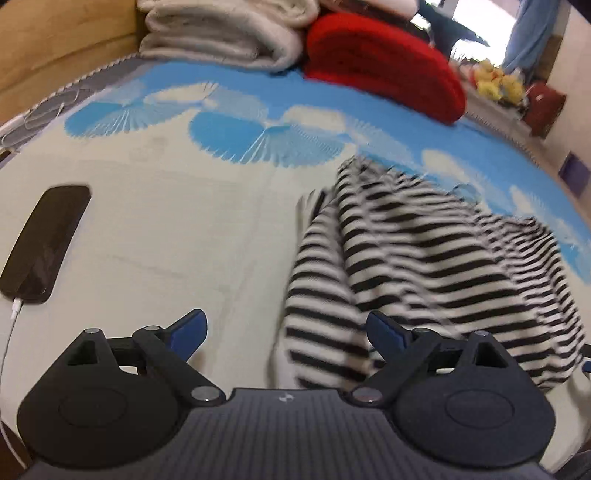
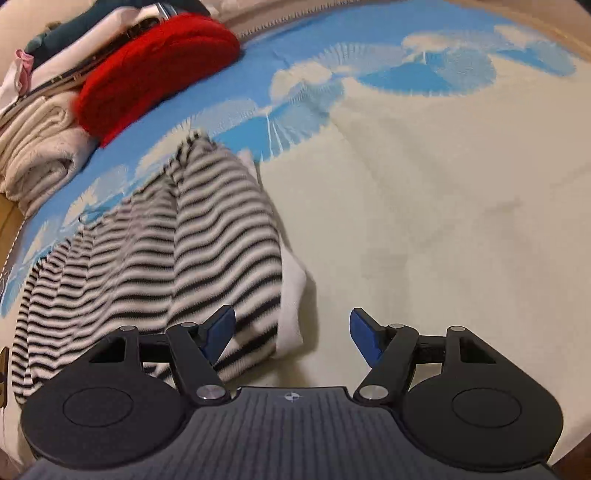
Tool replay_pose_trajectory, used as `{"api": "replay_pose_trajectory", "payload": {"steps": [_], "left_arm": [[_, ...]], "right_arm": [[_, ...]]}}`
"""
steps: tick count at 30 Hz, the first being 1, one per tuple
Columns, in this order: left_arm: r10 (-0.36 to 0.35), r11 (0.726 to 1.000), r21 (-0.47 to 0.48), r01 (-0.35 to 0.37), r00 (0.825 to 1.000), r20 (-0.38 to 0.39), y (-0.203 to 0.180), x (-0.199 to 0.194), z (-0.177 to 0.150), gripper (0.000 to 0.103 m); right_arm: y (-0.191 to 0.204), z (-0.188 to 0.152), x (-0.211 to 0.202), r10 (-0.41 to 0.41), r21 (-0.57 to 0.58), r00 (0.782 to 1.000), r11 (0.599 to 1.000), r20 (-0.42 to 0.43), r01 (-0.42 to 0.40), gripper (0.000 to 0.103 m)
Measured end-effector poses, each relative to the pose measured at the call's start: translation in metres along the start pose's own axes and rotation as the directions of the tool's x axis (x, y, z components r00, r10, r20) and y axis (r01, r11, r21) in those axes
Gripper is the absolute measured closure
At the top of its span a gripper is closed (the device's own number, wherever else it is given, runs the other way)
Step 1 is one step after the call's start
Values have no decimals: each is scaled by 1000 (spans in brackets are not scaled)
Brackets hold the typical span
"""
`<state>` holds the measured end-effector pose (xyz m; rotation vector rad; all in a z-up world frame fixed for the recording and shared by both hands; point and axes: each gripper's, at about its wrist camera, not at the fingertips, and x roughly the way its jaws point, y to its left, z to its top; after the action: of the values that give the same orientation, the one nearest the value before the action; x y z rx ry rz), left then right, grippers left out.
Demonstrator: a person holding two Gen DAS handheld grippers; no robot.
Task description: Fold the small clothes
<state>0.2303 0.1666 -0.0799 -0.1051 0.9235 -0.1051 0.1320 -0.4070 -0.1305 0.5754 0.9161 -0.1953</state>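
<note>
A black-and-white striped garment (image 1: pixel 424 258) lies bunched on the bed, right of centre in the left wrist view. It also shows in the right wrist view (image 2: pixel 166 251), left of centre, with a white edge at its near right. My left gripper (image 1: pixel 286 332) is open and empty above the garment's near left edge. My right gripper (image 2: pixel 291 332) is open and empty above the garment's near right corner. Its left finger (image 2: pixel 218 332) is over the stripes.
The bed sheet (image 1: pixel 166 229) is cream with blue and white fan patterns. A black phone (image 1: pixel 44 240) on a white cable lies at the left. A red folded cloth (image 1: pixel 384 62) and a beige folded blanket (image 1: pixel 221 33) sit at the far edge.
</note>
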Motion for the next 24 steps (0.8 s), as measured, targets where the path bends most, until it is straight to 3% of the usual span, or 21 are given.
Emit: {"api": "replay_pose_trajectory", "payload": {"steps": [3,6,11,12,14,15,17,22,24], "left_arm": [[29,999,-33,-31,998,-56,10,7,-3,7],[-15,999,-43,13,998,-56,14,3,-6,7],[-59,996,58,64,994,-89,-1,6,-13,13],[-74,994,70,81,993,-93,-4,8,-14,21],[-114,987,100,123,989,-92,-10,10,-14,55],[-126,983,120,137,988,-92,-14,11,-15,91],[-79,980,177,91,994,-69,-20,10,-15,96],[-6,996,93,3,1000,24,6,-4,-13,97],[6,995,100,-9,999,32,10,-7,-15,97]], "right_arm": [[-1,-6,-2,22,20,1000,1000,-9,-22,33],[3,-11,-6,27,7,1000,1000,4,-27,33],[12,-12,1,70,-47,997,996,-17,-71,34],[15,-12,3,71,-63,997,995,-18,-72,38],[23,-12,6,58,-122,998,991,-23,-61,71],[27,-13,6,44,-151,999,988,-14,-45,89],[29,-11,1,51,-164,999,985,4,-50,96],[9,3,-23,86,-90,990,993,114,-76,102],[3,7,-27,76,-76,988,995,135,-66,103]]}}
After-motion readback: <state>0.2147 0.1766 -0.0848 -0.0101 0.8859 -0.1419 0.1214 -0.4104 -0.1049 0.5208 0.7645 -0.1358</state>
